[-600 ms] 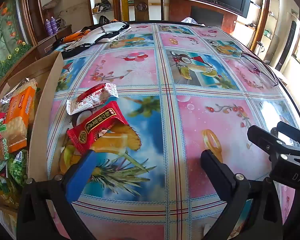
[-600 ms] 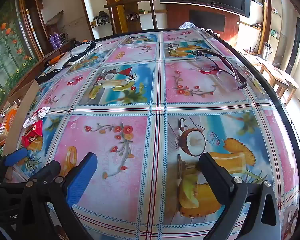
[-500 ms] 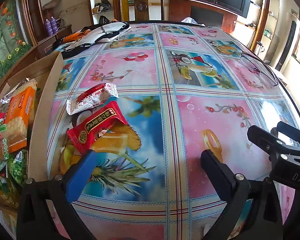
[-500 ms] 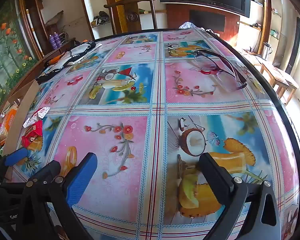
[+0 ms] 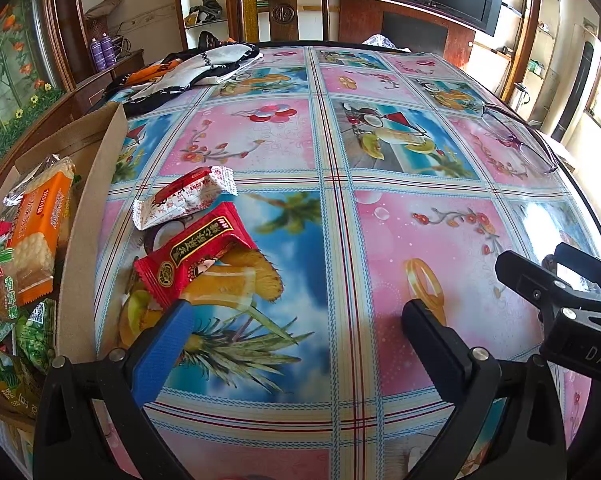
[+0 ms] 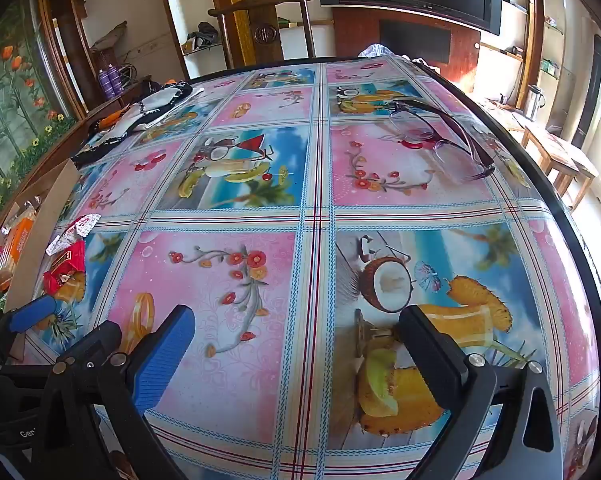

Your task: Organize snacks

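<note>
The left hand-held gripper is hovering wide open and empty, and the red snack packet is lying on the desk at its eleven o'clock, long axis slanting toward one o'clock. The right hand-held gripper, also released, is sitting farther off.
</note>
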The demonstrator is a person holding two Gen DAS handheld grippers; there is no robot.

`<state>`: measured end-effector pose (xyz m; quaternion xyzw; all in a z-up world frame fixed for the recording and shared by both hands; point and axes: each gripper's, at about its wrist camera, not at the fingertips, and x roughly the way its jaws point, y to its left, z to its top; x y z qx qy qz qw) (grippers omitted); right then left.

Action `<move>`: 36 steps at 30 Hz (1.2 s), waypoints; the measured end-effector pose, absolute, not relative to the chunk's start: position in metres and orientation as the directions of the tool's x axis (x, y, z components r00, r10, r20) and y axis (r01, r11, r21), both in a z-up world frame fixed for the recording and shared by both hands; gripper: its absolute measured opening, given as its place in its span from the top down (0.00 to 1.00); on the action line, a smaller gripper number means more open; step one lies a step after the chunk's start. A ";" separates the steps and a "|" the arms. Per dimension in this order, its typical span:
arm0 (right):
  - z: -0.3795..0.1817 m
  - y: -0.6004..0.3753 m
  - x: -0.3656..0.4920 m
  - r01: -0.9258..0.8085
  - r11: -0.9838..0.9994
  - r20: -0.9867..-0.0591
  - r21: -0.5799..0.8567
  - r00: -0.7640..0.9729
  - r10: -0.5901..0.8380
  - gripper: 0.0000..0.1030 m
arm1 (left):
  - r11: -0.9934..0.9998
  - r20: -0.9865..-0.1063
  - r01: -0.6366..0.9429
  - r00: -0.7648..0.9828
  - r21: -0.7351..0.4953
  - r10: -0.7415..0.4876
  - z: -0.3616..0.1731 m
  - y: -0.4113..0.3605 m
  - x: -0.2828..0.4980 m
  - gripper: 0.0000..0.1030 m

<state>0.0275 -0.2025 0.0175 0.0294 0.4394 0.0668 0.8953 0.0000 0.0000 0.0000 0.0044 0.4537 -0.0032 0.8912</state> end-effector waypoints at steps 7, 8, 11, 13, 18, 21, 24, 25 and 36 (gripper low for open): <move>0.017 -0.202 0.028 -0.091 0.990 -0.784 0.106 0.604 0.139 0.01 | 1.000 -0.809 0.013 0.588 0.005 -0.004 0.000 -0.001 0.000 0.00; 0.017 -0.202 0.028 -0.091 0.990 -0.784 0.106 0.604 0.139 0.01 | 1.000 -0.809 0.013 0.588 0.005 -0.004 0.000 0.000 0.000 0.00; 0.017 -0.202 0.028 -0.091 0.990 -0.784 0.106 0.604 0.139 0.01 | 1.000 -0.809 0.013 0.588 0.005 -0.003 0.000 -0.001 0.000 0.00; 0.017 -0.202 0.028 -0.091 0.990 -0.784 0.106 0.604 0.139 0.01 | 1.000 -0.809 0.013 0.588 0.005 -0.004 0.000 -0.001 0.000 0.00; 0.017 -0.202 0.028 -0.091 0.990 -0.784 0.106 0.604 0.139 0.01 | 1.000 -0.809 0.013 0.588 0.005 -0.004 0.000 0.000 0.000 0.00; 0.017 -0.202 0.028 -0.091 0.990 -0.784 0.106 0.604 0.139 0.01 | 1.000 -0.809 0.013 0.588 0.005 -0.004 0.000 -0.001 0.000 0.00; 0.017 -0.202 0.028 -0.091 0.990 -0.784 0.106 0.604 0.139 0.01 | 1.000 -0.809 0.013 0.588 0.005 -0.003 0.000 0.000 0.000 0.00; 0.017 -0.202 0.028 -0.091 0.990 -0.784 0.106 0.604 0.139 0.01 | 1.000 -0.809 0.013 0.588 0.005 -0.004 0.000 -0.001 0.000 0.00; 0.019 -0.200 0.027 -0.090 0.990 -0.785 0.104 0.604 0.138 0.01 | 1.000 -0.809 0.014 0.588 0.006 -0.004 0.001 -0.002 -0.001 0.00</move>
